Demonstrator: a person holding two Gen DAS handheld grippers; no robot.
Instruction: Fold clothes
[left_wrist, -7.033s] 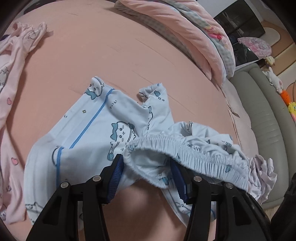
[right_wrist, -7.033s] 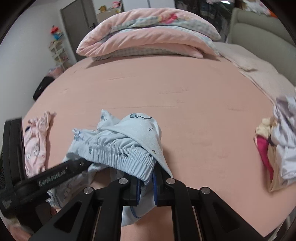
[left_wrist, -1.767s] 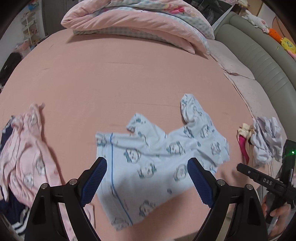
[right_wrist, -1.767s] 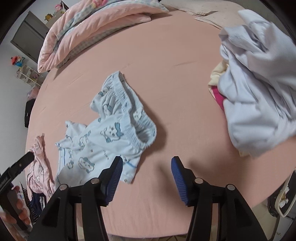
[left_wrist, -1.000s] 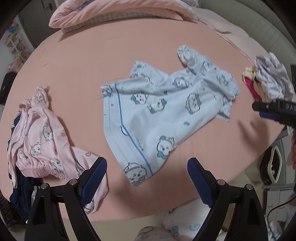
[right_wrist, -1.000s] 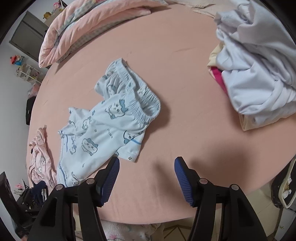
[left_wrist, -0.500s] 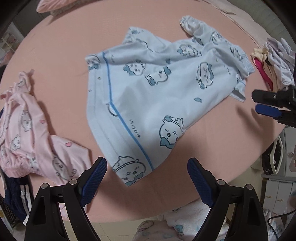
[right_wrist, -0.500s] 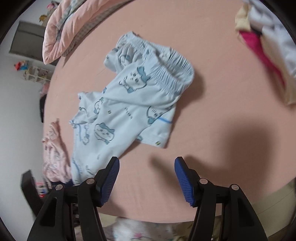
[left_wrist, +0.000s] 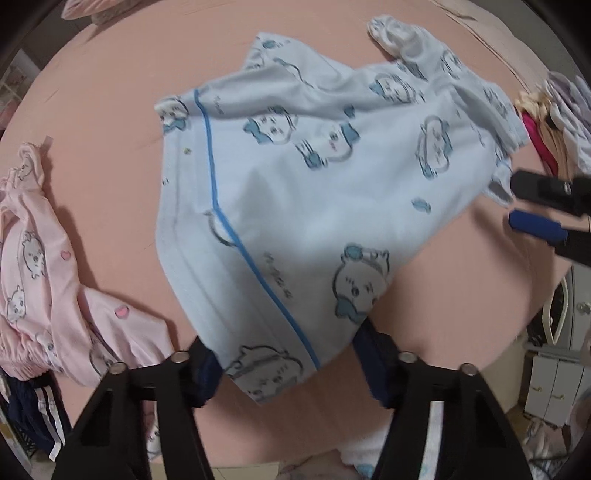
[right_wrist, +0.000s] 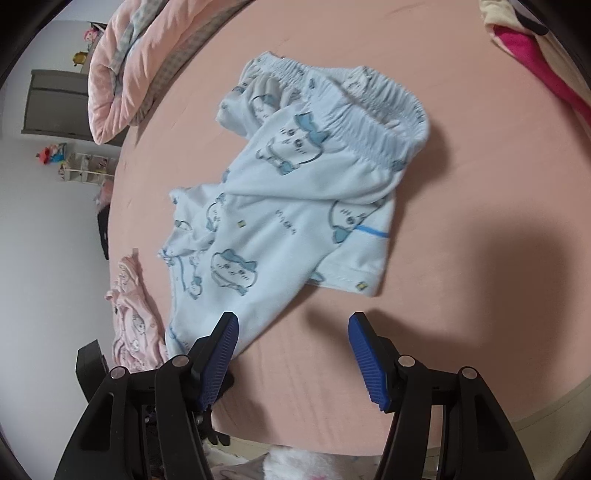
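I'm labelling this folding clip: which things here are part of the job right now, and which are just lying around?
In the job:
- blue pyjama shorts
- left gripper, open over their hem
- right gripper, open

Lying about:
- pink pyjamas
- clothes pile
- rolled quilt

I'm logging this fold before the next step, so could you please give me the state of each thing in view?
Blue shorts: unfolded, rumpled, lying on the bed.
Left gripper: open, straddling the shorts' near hem.
Right gripper: open, empty, over the sheet near the shorts.
Pink pyjamas: crumpled, unfolded.
Clothes pile: heaped, unfolded.
Quilt: folded.
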